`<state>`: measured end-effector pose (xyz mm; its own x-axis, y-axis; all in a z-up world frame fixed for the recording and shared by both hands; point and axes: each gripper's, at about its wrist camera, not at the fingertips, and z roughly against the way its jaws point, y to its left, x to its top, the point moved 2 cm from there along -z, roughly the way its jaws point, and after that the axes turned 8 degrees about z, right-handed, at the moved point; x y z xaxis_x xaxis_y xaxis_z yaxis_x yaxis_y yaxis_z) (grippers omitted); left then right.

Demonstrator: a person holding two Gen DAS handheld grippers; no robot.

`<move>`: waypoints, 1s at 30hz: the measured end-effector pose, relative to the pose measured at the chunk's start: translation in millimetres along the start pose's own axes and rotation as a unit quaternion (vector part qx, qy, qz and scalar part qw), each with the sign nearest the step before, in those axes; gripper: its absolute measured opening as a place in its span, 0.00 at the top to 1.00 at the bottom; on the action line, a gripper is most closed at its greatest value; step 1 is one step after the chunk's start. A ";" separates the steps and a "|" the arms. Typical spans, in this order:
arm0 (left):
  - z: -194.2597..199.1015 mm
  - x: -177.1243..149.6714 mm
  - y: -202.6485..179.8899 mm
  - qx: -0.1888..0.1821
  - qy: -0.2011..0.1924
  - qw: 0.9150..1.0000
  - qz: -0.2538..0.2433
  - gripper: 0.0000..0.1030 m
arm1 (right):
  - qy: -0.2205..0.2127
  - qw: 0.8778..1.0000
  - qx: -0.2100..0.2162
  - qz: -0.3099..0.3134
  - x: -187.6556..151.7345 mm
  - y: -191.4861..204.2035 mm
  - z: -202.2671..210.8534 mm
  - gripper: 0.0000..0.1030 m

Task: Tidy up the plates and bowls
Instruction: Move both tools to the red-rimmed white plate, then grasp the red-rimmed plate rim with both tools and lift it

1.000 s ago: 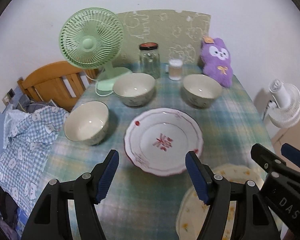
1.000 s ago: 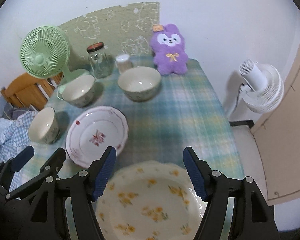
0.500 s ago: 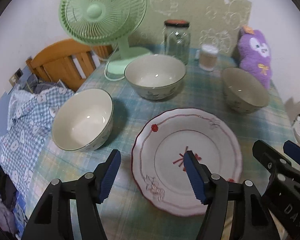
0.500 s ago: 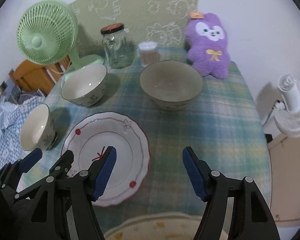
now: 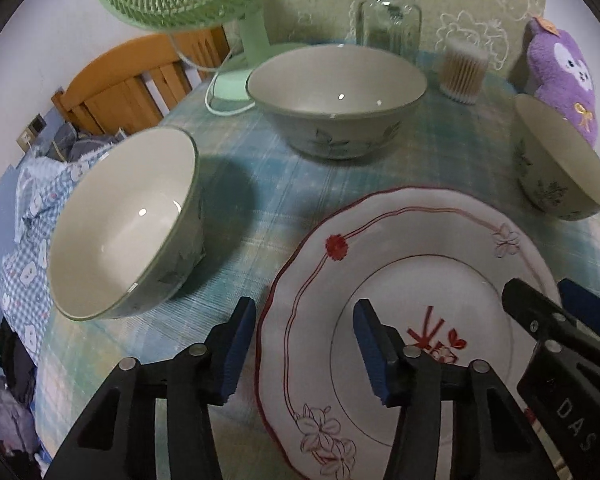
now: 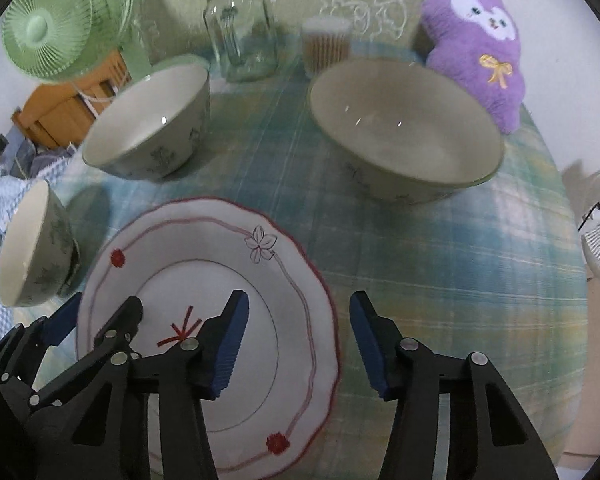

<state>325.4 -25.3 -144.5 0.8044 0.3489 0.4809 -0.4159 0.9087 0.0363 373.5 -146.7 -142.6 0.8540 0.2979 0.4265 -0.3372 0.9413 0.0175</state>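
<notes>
- On the tabletop (image 5: 260,184), under a checked cloth, a white plate (image 5: 412,280) with a red rim line lies flat nearest both cameras; three bowls stand upright around its far side.
- Left gripper (image 5: 304,348) is spread wide and holds nothing: one finger is outside the plate's left rim, the other over its well.
- Right gripper (image 6: 296,344) is likewise wide and empty, straddling the plate's right rim.
- Judged from its glaze, the plate is stiff, slippery and breakable; the thin scalloped rim looks like the only place to pinch, and a firm, level hold would suit it.
- The bowls, left bowl (image 5: 128,224), middle bowl (image 5: 336,96) and right bowl (image 5: 560,164), look heavier; a wall pinched at the lip seems the likely hold.
- Whether either gripper touches the plate cannot be told; its near edge is hidden behind the gripper bodies, and the far objects are blurred.
</notes>
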 end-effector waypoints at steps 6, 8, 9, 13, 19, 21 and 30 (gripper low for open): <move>-0.7 2.2 -2.1 -0.009 -0.007 1.000 -0.001 0.54 | 0.014 1.000 0.002 -0.007 2.2 1.9 -13.4 0.55; -0.2 1.8 -2.6 -0.009 -0.008 1.000 -0.003 0.54 | 0.014 1.000 0.001 -0.009 2.8 2.2 -13.6 0.55; 0.3 1.5 -3.0 -0.009 -0.008 1.000 -0.004 0.54 | 0.015 1.000 0.000 -0.010 3.1 2.4 -13.5 0.55; -1.0 5.8 -1.8 -0.010 -0.001 1.000 -0.001 0.55 | 0.018 1.000 -0.010 -0.004 5.6 4.6 -12.0 0.55; 10.4 3.5 -2.6 -0.015 -0.001 1.000 -0.015 0.57 | 0.019 1.000 -0.019 -0.008 1.3 4.3 -1.0 0.55; 15.3 3.5 -0.9 -0.016 -0.003 1.000 -0.014 0.57 | 0.015 1.000 -0.021 -0.007 1.1 5.5 5.2 0.55; 57.1 -2.0 0.9 -0.037 -0.027 0.999 -0.025 0.57 | -0.010 0.999 -0.039 -0.026 -18.7 2.8 54.8 0.55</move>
<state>299.1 -38.2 -95.4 0.7991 0.2915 0.5259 -0.3409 0.9401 -0.0030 334.8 -158.4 -101.0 0.8614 0.2449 0.4449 -0.2591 0.9654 -0.0298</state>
